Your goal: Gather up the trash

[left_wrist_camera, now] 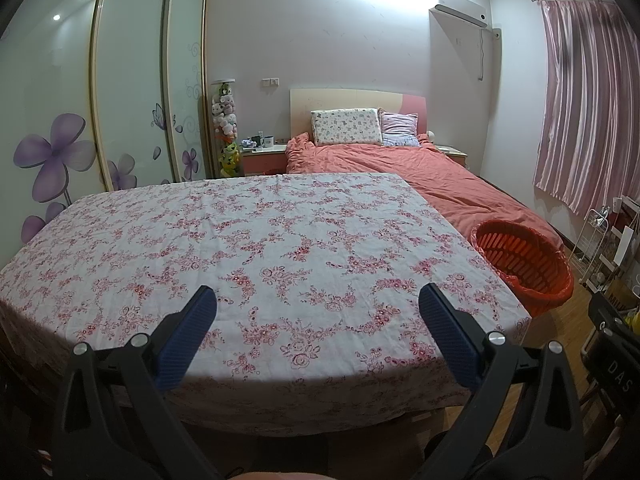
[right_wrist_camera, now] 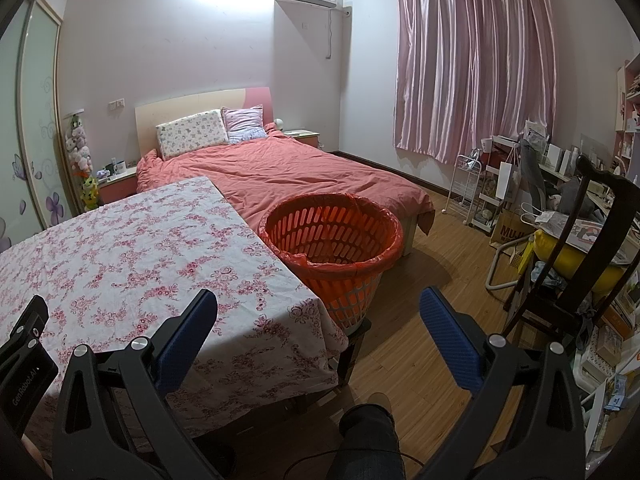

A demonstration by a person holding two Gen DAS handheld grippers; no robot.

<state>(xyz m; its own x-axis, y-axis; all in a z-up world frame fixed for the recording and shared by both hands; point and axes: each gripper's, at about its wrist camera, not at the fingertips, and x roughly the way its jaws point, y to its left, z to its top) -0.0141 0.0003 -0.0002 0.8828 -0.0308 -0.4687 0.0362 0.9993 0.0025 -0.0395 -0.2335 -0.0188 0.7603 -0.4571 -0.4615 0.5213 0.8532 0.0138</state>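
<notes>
**A:** Trash is what we're after, yet I see none on the flowered tablecloth [left_wrist_camera: 280, 240]. Where is it?

**B:** None shows in either view. The cloth ahead of the left gripper [left_wrist_camera: 316, 300] is bare, and the only task thing on show is the orange basket [right_wrist_camera: 332, 236], lined with a red bag.

**A:** Why does it stand there?

**B:** My guess: it stands just off the table's corner, on what looks like a low stool, ahead of the right gripper [right_wrist_camera: 318, 304] and between its blue fingers [right_wrist_camera: 188, 336], so scraps can be dropped straight in. The bed [right_wrist_camera: 300, 176] lies just beyond it.

**A:** And the claws?

**B:** Both spread wide, holding nothing. The left hovers over the table's near edge, the right past its corner, over the wood floor [right_wrist_camera: 420, 280].

**A:** Finished, or not begun?

**B:** Cannot tell; no trash shows in the basket.
</notes>
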